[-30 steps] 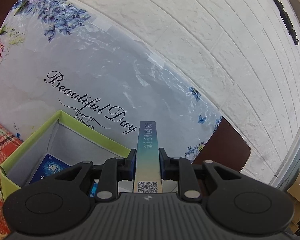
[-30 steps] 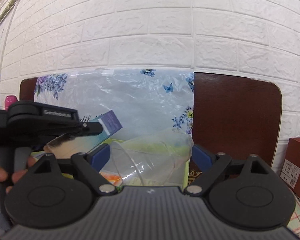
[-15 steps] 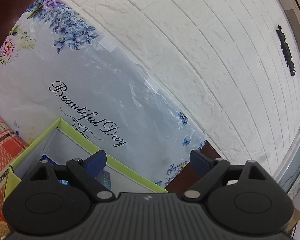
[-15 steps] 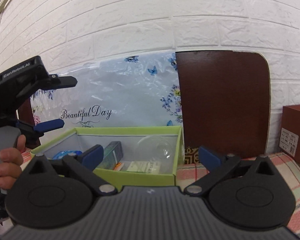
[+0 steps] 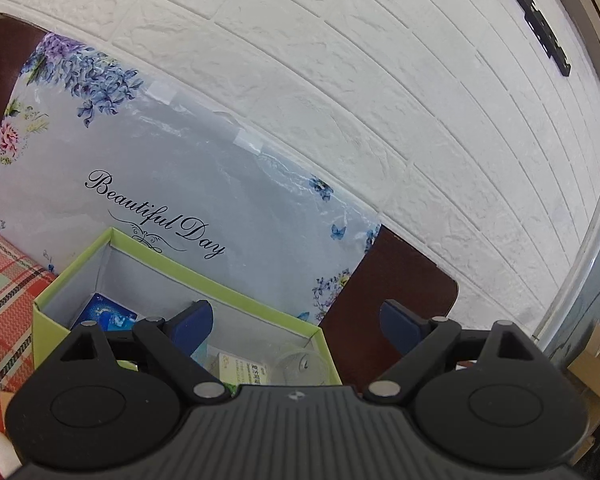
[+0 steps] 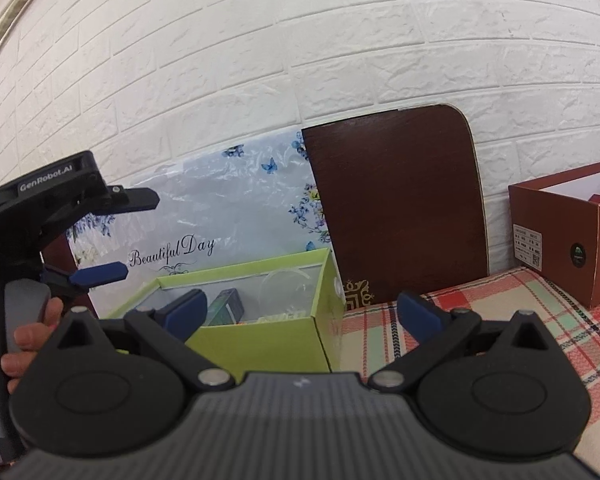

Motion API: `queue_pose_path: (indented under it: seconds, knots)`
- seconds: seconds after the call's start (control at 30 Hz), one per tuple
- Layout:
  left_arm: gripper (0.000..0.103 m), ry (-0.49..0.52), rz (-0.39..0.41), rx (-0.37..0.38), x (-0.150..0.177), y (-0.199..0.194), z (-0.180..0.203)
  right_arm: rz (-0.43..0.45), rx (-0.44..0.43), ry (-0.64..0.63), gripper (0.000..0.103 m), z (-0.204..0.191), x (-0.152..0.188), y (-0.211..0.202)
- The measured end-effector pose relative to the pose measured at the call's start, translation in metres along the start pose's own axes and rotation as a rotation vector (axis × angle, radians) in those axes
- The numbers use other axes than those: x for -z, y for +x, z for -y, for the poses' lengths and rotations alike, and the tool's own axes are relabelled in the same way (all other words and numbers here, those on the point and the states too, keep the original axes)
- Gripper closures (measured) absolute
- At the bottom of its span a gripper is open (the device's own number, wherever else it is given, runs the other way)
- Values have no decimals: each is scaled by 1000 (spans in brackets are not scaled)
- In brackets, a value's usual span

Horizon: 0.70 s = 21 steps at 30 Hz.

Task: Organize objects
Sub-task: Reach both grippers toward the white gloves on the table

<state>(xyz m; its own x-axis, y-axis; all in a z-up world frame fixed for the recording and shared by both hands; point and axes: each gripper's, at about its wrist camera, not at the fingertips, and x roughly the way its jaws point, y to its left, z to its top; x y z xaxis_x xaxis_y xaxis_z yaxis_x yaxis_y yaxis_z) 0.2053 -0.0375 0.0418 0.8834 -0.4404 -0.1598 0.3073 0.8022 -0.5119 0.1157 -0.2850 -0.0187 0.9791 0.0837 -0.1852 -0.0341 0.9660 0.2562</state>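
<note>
Your left gripper (image 5: 296, 322) fingers have just opened, now released and empty like the right gripper (image 6: 302, 312), slim box and clear cup now in the green box (image 6: 260, 340) at 11 o'clock — next item.

Home room, brick-pattern wall (image 6: 300, 40), plaid tablecloth (image 6: 480, 304)

I count one green box (image 6: 260, 340) on the checked cloth (image 6: 480, 312), and inside it I make out four things: one blue packet (image 5: 104, 314), one dark teal carton (image 6: 226, 306), one white carton (image 5: 242, 368) and one clear plastic cup (image 6: 288, 286). One red-brown box (image 6: 560, 232) stands well apart. One floral sheet (image 6: 228, 216) and one brown board (image 6: 400, 208) lean on the wall
</note>
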Motion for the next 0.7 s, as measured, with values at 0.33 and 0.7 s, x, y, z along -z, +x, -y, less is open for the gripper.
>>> queue_pose_path:
  seconds: [0.33, 0.7]
  knots:
    - [9, 85, -64, -100, 32, -48, 5, -14, -23, 35, 0, 10, -9, -18]
    - [9, 21, -189, -324, 68, -109, -49, -285, -138, -73, 0, -23, 21, 10]
